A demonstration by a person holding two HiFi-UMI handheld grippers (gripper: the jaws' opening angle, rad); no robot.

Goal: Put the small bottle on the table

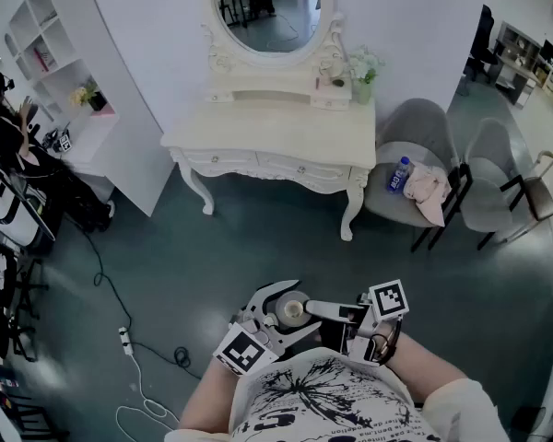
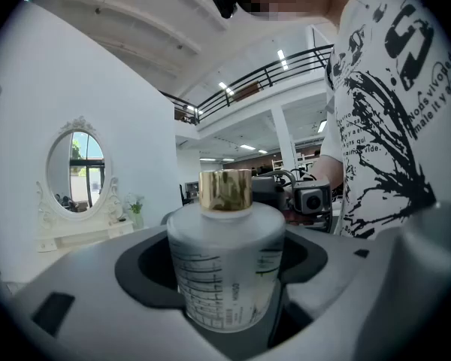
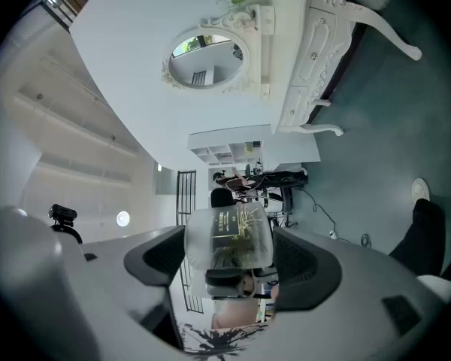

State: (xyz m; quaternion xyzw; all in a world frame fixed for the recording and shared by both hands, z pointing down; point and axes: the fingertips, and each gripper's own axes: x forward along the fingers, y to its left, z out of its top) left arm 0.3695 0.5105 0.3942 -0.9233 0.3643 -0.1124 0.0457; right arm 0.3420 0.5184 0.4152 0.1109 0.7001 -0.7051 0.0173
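Frosted small bottle [image 1: 293,310]: one | left claw [image 2: 227,277]: wide, clamping bottle; right claw [image 3: 229,250]: likewise | claws: two

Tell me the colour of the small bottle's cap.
Gold; the cap shows best in the left gripper view.

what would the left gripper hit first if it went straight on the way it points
The small bottle clamped between its own jaws; just beyond it, the right gripper facing it, though how close is unclear.
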